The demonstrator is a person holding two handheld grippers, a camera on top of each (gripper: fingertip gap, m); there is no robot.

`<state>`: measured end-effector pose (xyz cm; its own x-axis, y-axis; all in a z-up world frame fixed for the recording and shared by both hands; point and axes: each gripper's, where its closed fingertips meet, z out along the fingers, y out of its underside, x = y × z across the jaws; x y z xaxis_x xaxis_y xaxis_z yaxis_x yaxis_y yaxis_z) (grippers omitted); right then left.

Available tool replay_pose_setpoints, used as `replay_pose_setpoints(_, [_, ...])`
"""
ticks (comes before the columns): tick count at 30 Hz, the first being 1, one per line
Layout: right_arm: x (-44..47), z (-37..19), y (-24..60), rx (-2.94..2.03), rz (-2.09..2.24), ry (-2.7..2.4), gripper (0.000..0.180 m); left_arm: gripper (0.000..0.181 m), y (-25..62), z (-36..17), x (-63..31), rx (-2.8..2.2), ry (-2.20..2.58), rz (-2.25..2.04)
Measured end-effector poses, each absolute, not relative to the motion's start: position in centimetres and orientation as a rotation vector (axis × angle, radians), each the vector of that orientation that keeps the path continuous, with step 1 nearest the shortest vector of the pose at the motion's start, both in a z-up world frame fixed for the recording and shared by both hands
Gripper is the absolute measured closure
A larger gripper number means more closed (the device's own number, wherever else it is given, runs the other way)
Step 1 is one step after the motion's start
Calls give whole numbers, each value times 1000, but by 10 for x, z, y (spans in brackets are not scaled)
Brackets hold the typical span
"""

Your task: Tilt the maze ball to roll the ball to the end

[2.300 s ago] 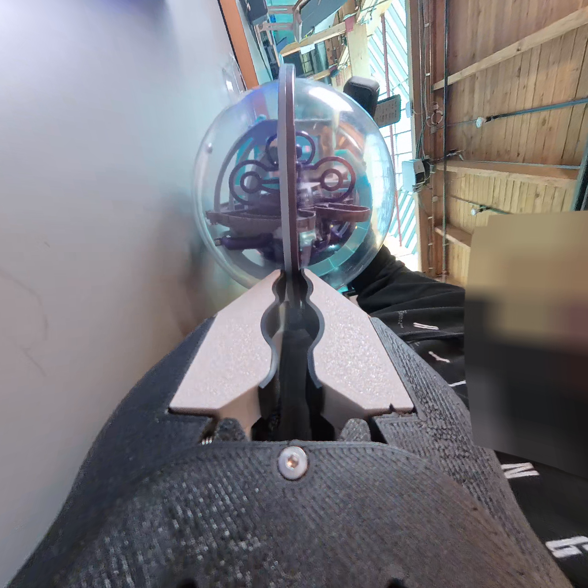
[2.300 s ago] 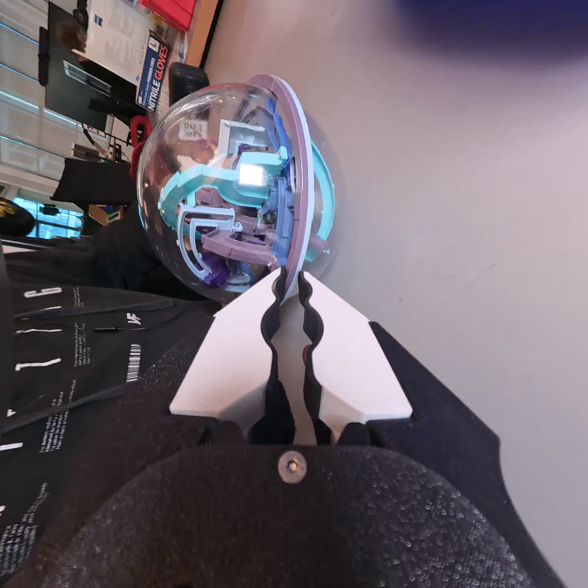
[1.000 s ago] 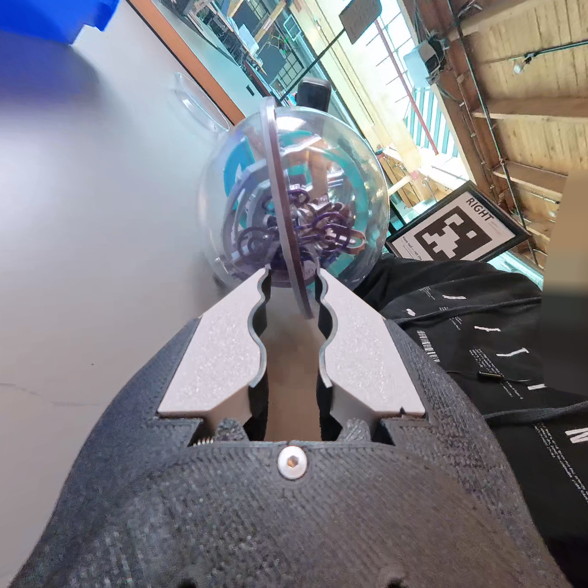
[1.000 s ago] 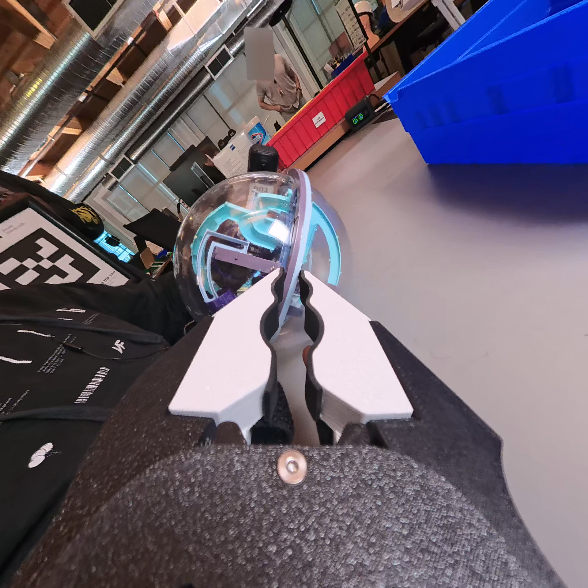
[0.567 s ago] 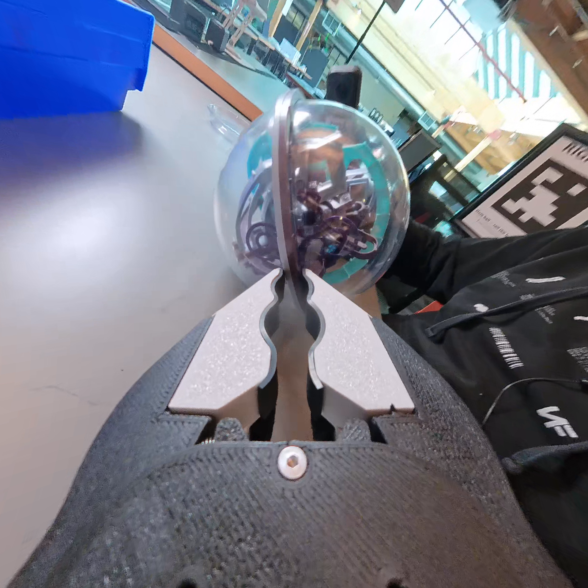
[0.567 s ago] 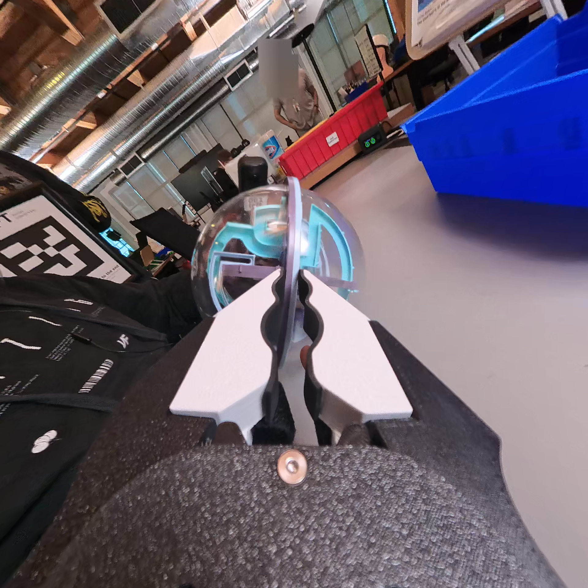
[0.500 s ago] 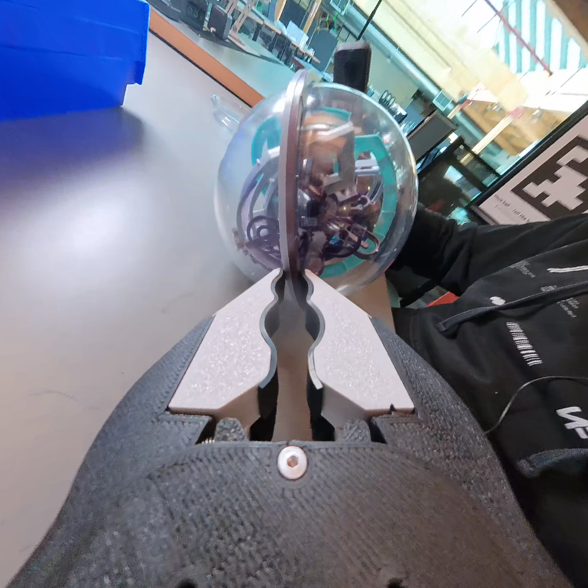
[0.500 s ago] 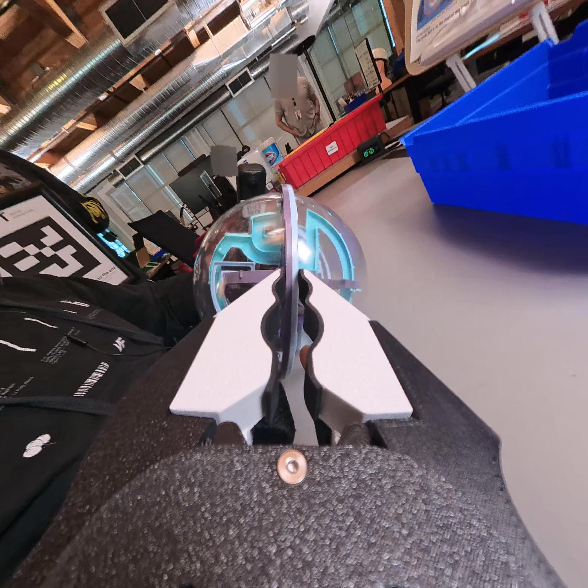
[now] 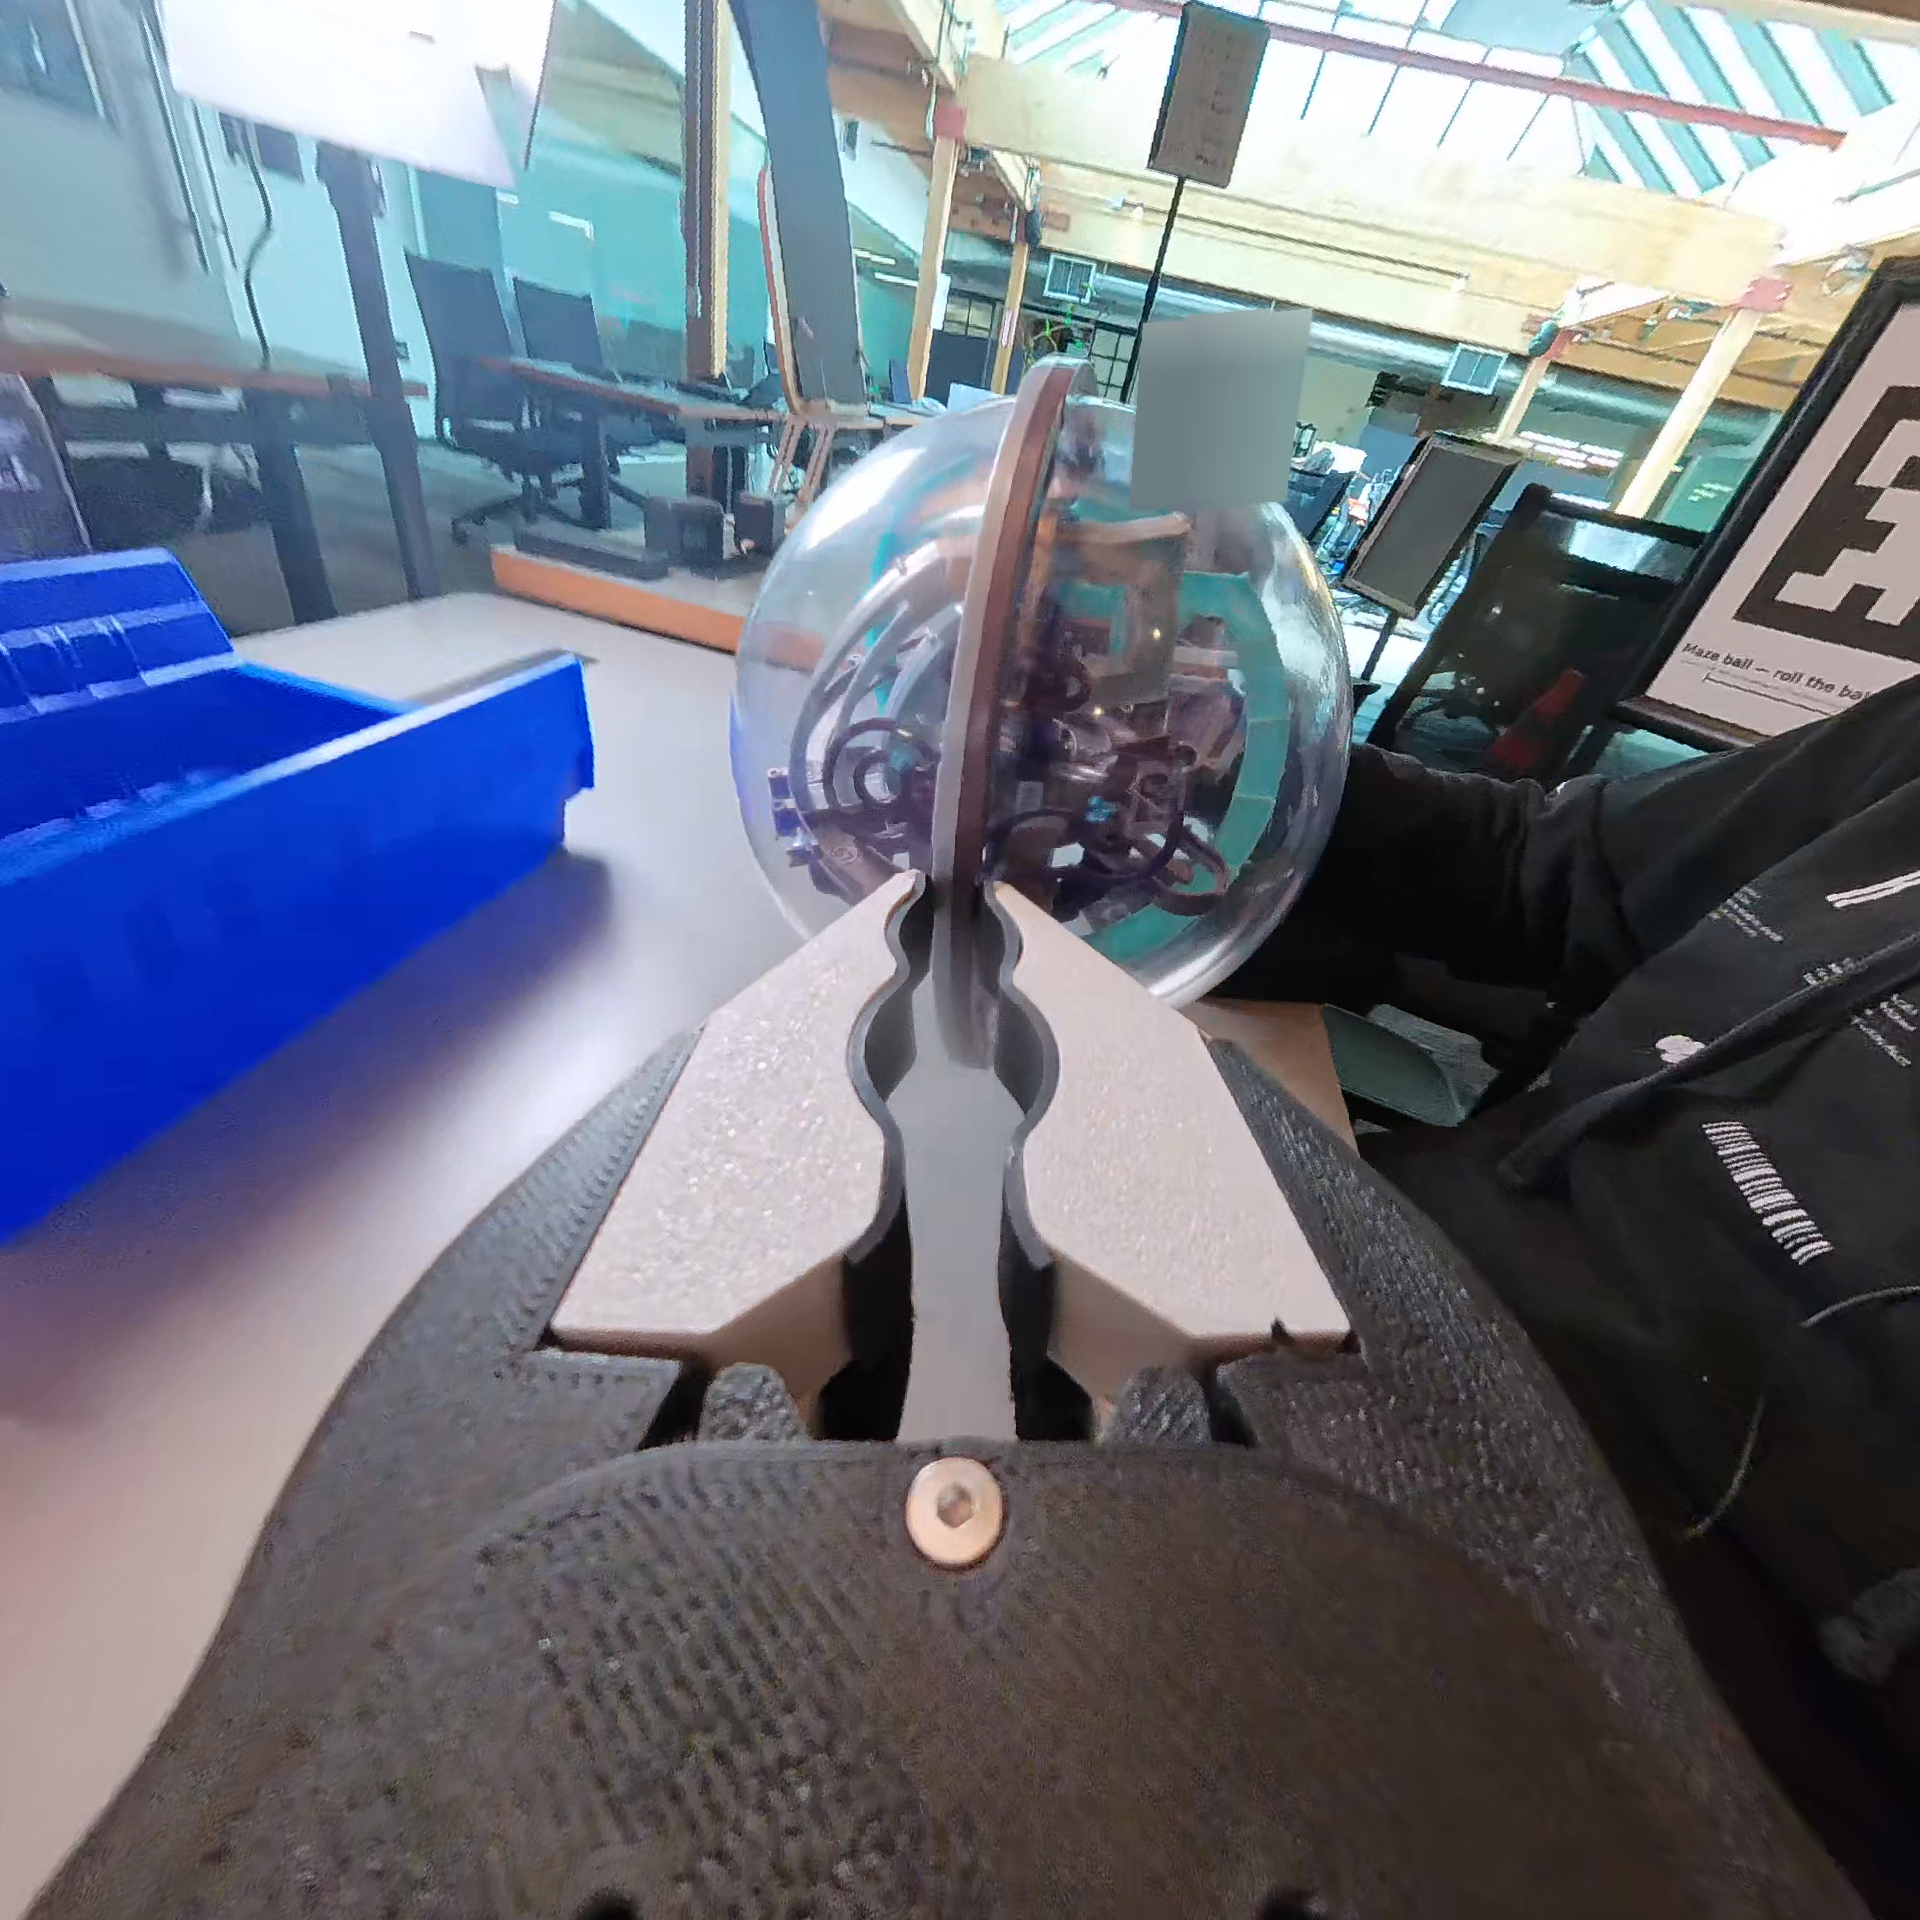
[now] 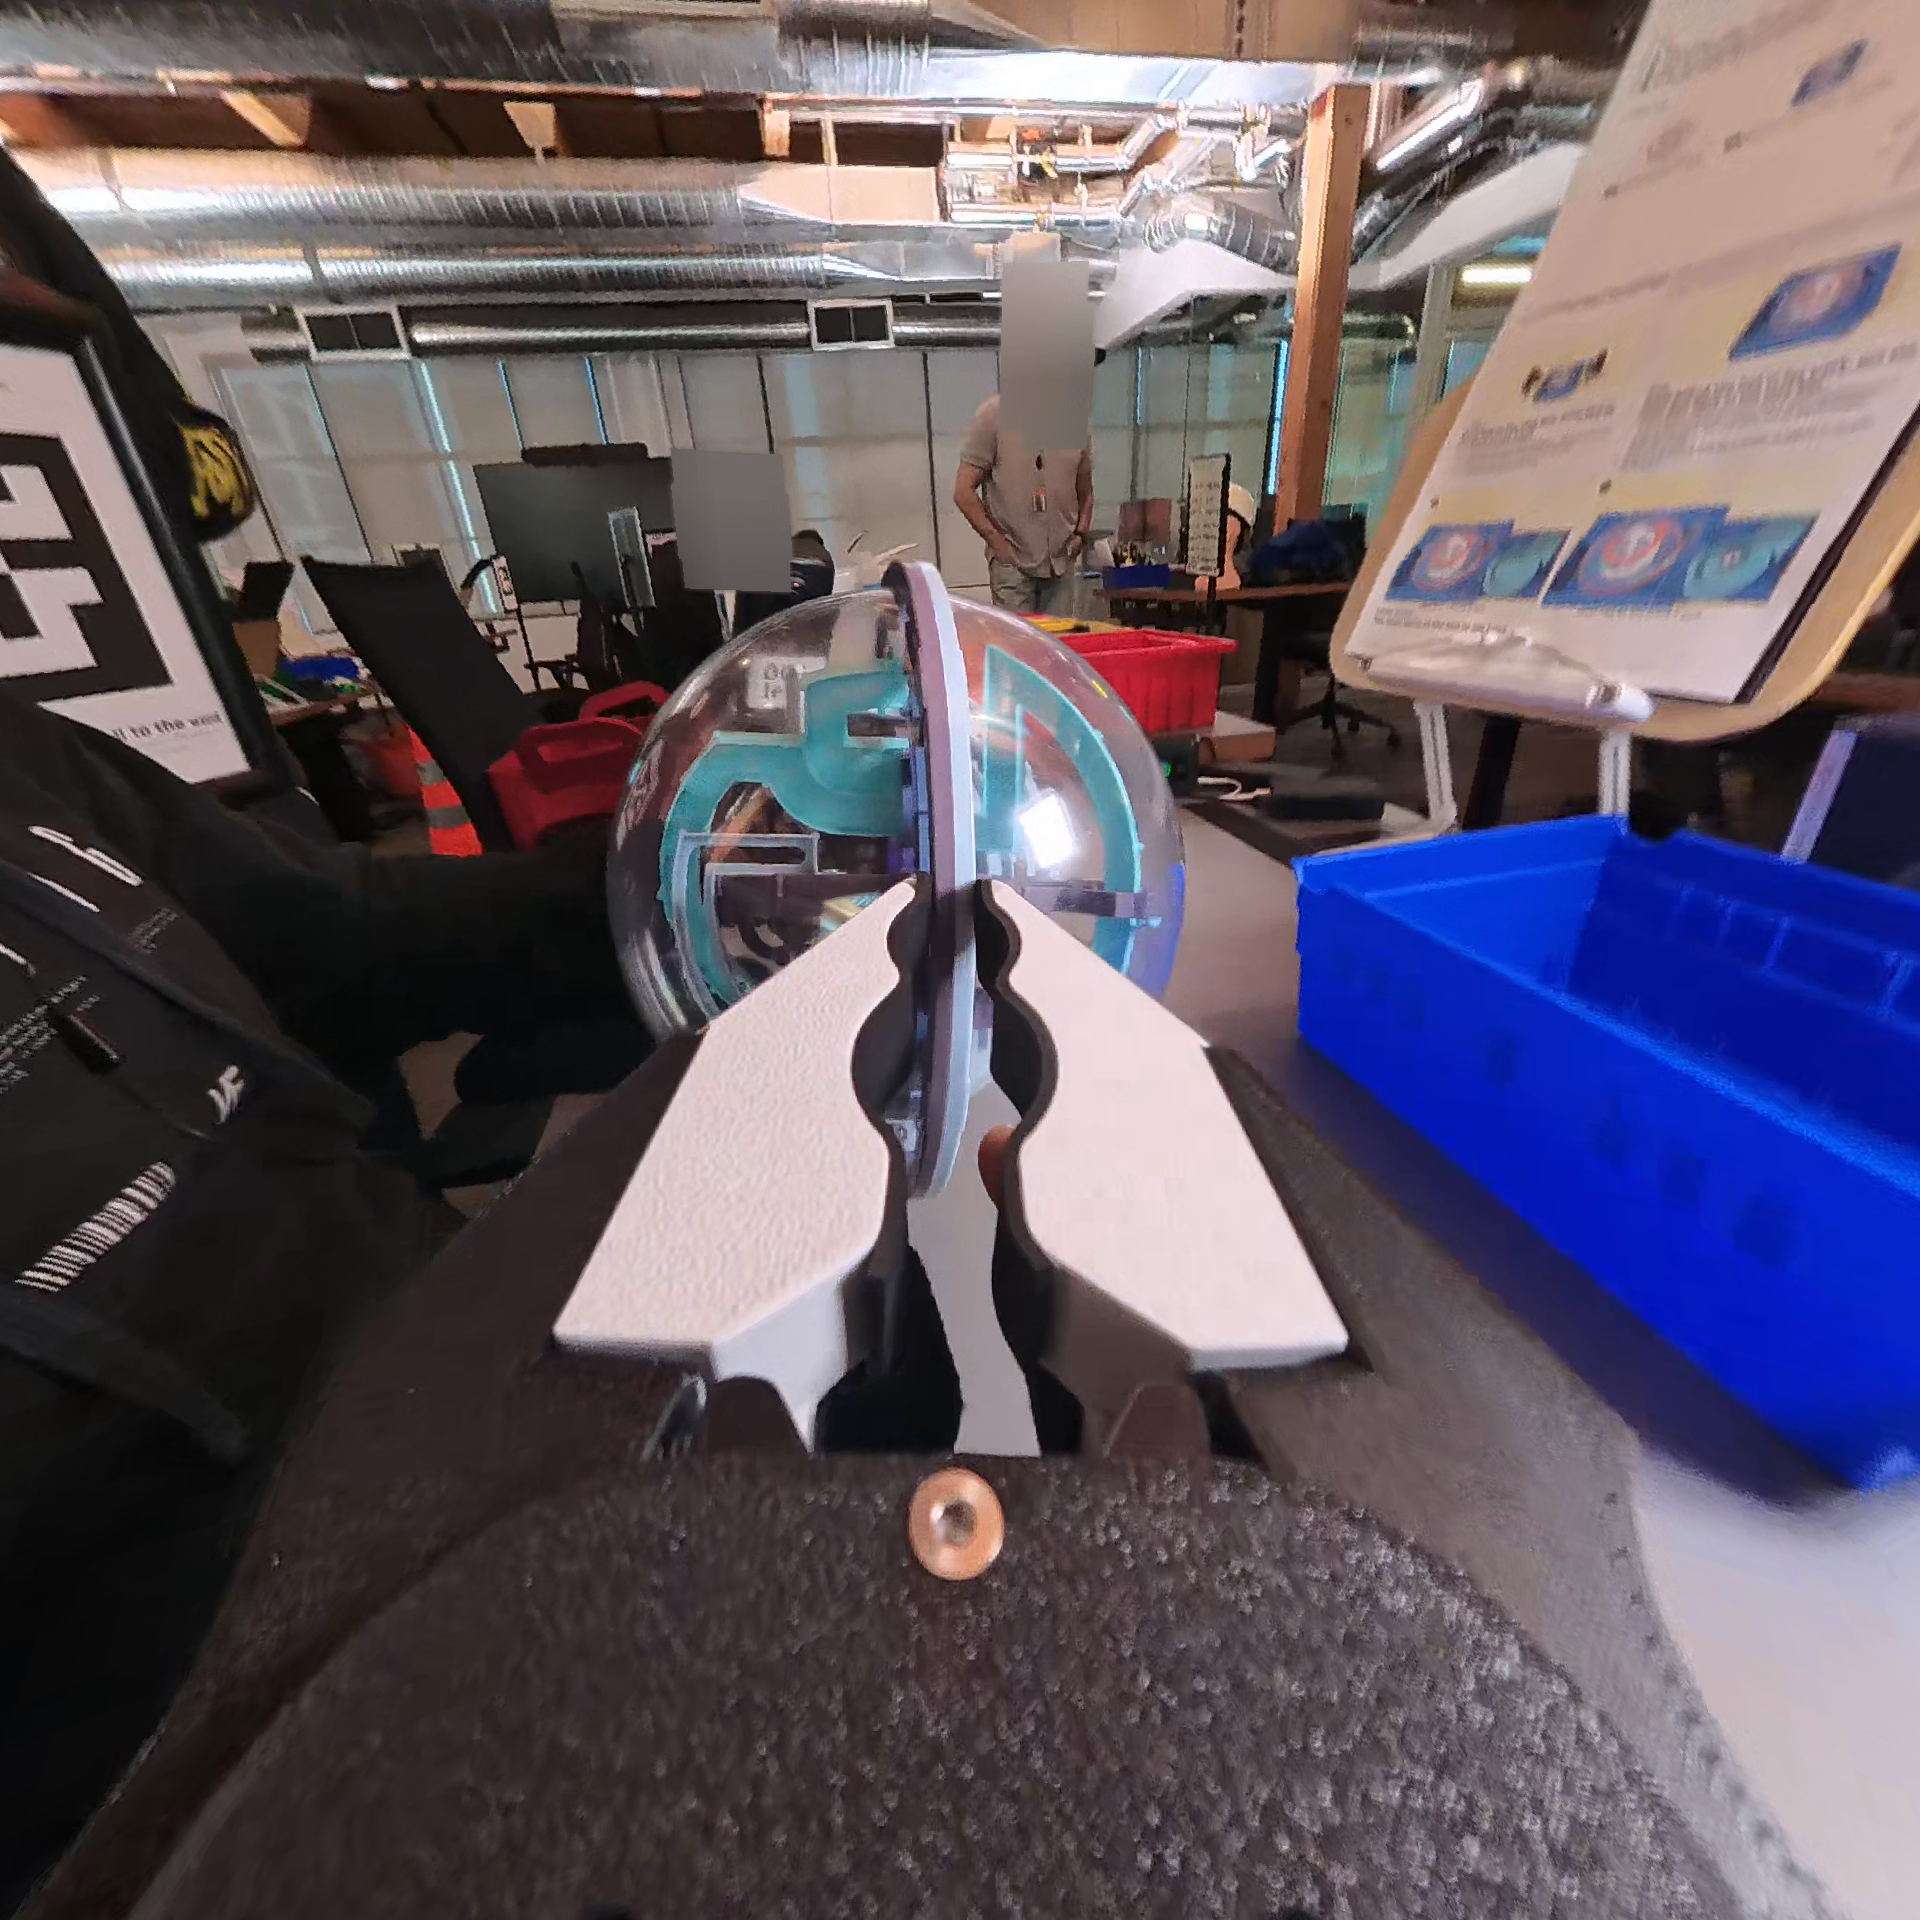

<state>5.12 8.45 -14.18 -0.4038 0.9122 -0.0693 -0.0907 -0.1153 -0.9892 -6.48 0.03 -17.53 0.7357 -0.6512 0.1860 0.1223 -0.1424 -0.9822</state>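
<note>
The maze ball (image 9: 1049, 686) is a clear sphere with teal and purple tracks inside and a flat purple-grey rim around its middle. My left gripper (image 9: 961, 894) is shut on that rim, and the ball is held above the grey table (image 9: 343, 1091). In the right wrist view the maze ball (image 10: 883, 821) shows its teal tracks, and my right gripper (image 10: 945, 899) is shut on the rim from the opposite side. The rim stands nearly upright in both views. I cannot make out the small ball inside.
A blue bin (image 9: 208, 831) sits on the table left of the ball; it also shows at the right in the right wrist view (image 10: 1621, 1081). A person's black sleeve (image 9: 1683, 987) lies along the near side. A tilted instruction board (image 10: 1662, 416) stands behind the bin.
Both grippers have swung the maze ball round from lying sideways to a level view. The left gripper opened briefly a second ago and has closed on the rim again. The blue bin came into view.
</note>
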Motion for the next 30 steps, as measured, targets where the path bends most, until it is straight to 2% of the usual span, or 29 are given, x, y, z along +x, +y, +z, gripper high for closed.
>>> replay_pose_setpoints(14, [51,-74,67,-727,1439,-1420,174,174,-13,-91,-72,-1439,553,-494])
replay_pose_setpoints(23, [52,-59,59,-681,1420,-1404,174,173,-24,-56,-71,-1412,574,-440])
replay_pose_setpoints(30, [47,-68,56,-705,1430,-1421,174,173,-30,-47,-72,-1418,554,-443])
